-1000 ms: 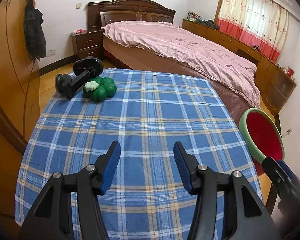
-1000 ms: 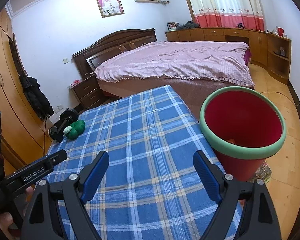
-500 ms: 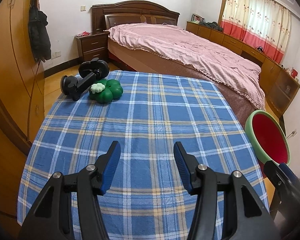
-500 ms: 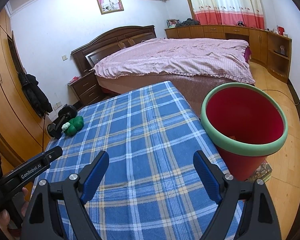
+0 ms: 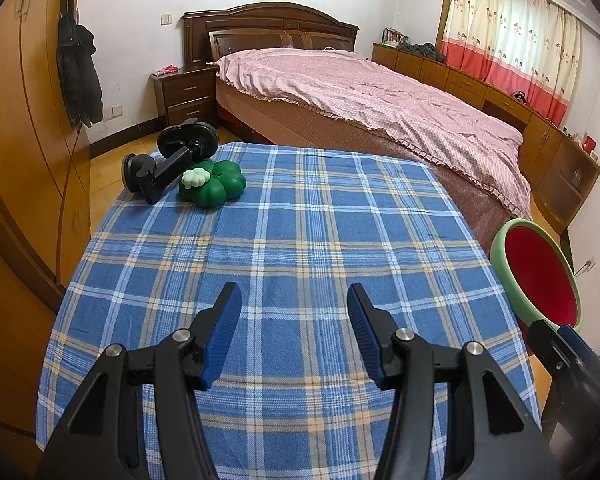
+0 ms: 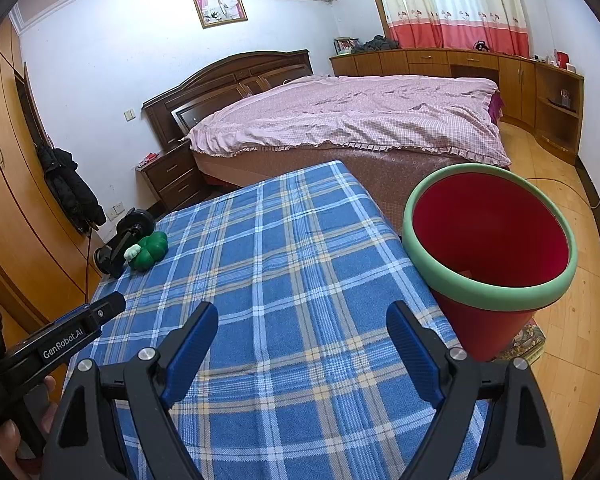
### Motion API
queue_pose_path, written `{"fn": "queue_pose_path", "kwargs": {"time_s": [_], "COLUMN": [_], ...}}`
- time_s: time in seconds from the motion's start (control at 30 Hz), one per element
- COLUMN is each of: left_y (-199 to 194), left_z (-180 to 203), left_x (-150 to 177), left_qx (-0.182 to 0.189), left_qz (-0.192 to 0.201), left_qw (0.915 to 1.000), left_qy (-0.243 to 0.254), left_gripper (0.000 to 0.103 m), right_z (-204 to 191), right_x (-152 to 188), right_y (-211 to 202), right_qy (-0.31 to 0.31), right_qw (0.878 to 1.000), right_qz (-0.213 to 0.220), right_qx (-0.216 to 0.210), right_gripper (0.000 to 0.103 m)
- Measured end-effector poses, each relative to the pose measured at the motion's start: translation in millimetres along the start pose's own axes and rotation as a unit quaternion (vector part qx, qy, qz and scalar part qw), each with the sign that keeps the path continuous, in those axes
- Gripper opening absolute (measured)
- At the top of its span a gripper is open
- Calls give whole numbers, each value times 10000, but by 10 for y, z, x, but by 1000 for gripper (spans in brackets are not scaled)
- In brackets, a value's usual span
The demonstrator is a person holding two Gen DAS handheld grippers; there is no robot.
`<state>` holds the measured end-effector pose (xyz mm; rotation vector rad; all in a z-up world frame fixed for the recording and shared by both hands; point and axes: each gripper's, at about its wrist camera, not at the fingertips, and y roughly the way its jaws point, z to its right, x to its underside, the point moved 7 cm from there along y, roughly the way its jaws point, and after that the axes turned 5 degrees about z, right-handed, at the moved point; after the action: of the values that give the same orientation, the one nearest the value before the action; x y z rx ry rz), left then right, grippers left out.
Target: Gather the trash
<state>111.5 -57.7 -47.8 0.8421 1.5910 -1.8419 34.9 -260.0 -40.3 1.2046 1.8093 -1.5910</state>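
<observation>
Left gripper (image 5: 294, 312): jaws partly apart, empty, above the plaid tablecloth (image 5: 300, 240).
Right gripper (image 6: 302, 336): jaws wide apart, nothing between them.
Trash: green clover-shaped object (image 5: 214, 184) at the table's far left corner, touching a black suction mount (image 5: 168, 160).
Bin: red bucket (image 6: 488, 240) with green rim, on the floor just beside the table's right edge.
Risk: a reach for the green piece may snag the mount or knock both off the corner.
Risk: a release short of the rim would drop it on the floor.

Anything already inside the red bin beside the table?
In the right wrist view, the red bin looks mostly empty: red inner wall, with one small pale scrap low near the bottom. The near green rim hides the rest of the floor.
</observation>
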Motion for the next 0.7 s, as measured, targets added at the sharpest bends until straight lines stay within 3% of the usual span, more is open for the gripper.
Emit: {"fn": "queue_pose_path", "kwargs": {"time_s": [0.7], "left_y": [-1], "left_z": [17], "left_x": [5], "left_qx": [-4], "left_qz": [-1], "left_qw": [10000], "left_qy": [3], "left_gripper": [55], "right_z": [0], "right_x": [-4], "right_y": [0], "right_qy": [5], "right_qw": [10000], "right_qz": [-5], "right_qx": [2], "right_gripper": [88]}}
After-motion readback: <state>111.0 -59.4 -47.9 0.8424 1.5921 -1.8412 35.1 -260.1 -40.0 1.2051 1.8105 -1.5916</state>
